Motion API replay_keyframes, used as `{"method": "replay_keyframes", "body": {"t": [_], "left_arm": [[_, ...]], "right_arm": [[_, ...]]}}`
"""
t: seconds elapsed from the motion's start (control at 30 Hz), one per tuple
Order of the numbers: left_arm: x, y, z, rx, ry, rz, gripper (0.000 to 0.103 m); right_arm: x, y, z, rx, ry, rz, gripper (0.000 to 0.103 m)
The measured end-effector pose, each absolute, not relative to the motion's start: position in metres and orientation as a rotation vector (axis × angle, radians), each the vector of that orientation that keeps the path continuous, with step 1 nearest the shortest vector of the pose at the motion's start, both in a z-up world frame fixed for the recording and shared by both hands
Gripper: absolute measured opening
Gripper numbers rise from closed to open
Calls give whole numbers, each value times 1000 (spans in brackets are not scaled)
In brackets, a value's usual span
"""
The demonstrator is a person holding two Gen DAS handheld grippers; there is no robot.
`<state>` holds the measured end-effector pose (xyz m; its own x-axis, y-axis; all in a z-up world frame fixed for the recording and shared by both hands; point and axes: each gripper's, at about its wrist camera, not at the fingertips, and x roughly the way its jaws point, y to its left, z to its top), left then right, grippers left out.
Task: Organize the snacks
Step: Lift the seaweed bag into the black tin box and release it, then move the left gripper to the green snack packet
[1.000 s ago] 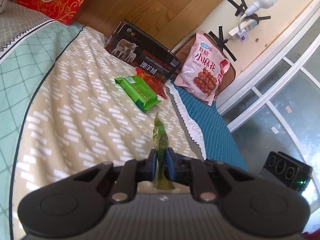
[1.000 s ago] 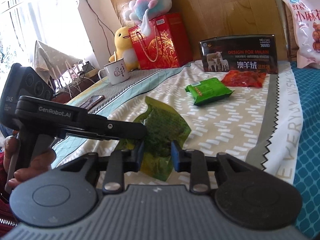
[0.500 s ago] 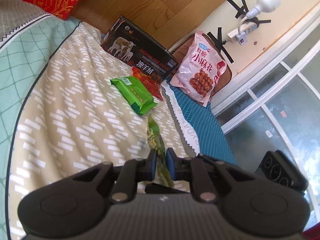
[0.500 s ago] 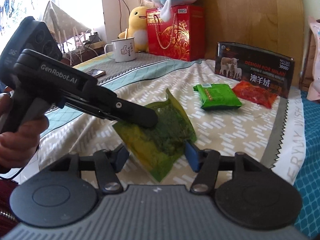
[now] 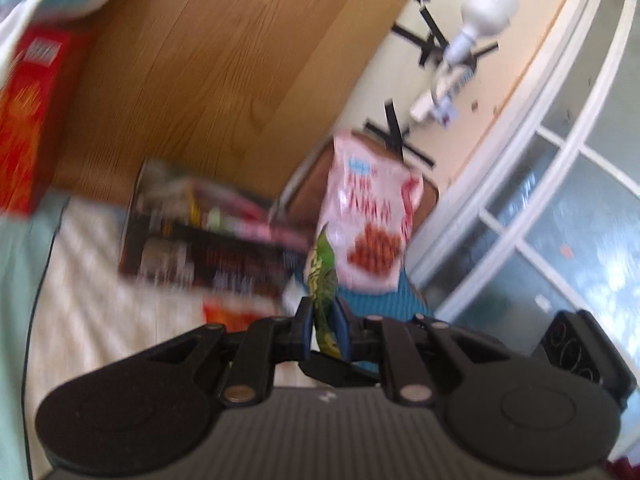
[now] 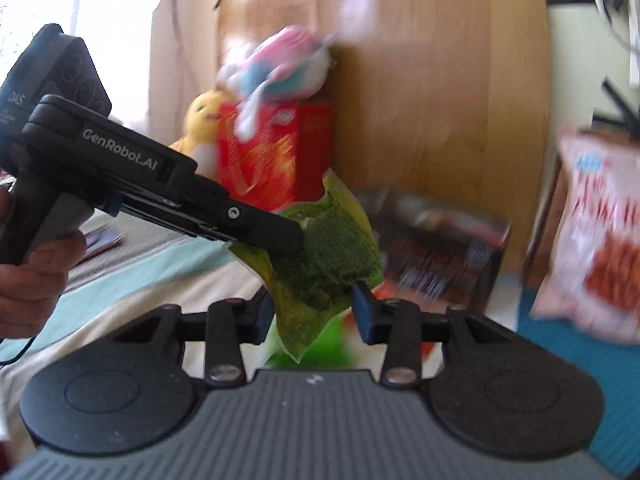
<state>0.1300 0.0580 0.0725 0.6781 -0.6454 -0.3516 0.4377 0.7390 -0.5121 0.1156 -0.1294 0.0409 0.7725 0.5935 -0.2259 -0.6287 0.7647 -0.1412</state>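
The flat green-yellow foil pouch of dark green snack [image 6: 326, 258] hangs above the bed, clenched edge-on in the left tongs [image 5: 323, 330]. The right tongs [image 6: 314, 312] are closing around its lower end, pads not visibly pressing. At two o'clock leans a pink-white snack bag [image 6: 600, 236].

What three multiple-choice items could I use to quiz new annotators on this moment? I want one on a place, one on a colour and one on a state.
1. Where is the pink snack bag?
A. propped upright on the blue mat
B. inside the red gift bag
C. in the right gripper

2. What colour is the packet in the left gripper?
A. red
B. green
C. white

3. How does the left gripper stand?
A. wide open
B. out of view
C. shut on the packet

Key:
1 A, it stands at the mat's far end.
2 B, its foil and contents are green.
3 C, both fingers press its edge.
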Motion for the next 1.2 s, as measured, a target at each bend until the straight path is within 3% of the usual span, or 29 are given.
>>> {"method": "replay_keyframes", "body": {"t": [0.07,0.27,0.3,0.37,0.5,0.57,0.7,0.93,1.2], "left_arm": [[160,57,79,-401,520,-617,13],[239,49,66,-388,508,-570,17],[251,47,61,-384,516,-540,20],[270,44,48,-357,564,-440,43],[263,50,34,-346,570,-399,45],[252,59,35,-341,545,-374,47],[228,74,39,-368,530,-354,47],[179,76,33,-341,600,-367,52],[143,54,-9,-243,763,-326,50]], "right_arm": [[142,-123,53,-239,140,637,32],[227,-101,63,-287,130,512,31],[239,-96,62,-295,133,484,32],[263,-91,59,-296,185,435,34],[265,-109,52,-183,243,462,37],[251,-125,48,-143,214,462,50],[226,-158,36,-3,253,478,51],[193,-187,1,251,484,606,51],[141,-139,-13,65,526,741,65]]}}
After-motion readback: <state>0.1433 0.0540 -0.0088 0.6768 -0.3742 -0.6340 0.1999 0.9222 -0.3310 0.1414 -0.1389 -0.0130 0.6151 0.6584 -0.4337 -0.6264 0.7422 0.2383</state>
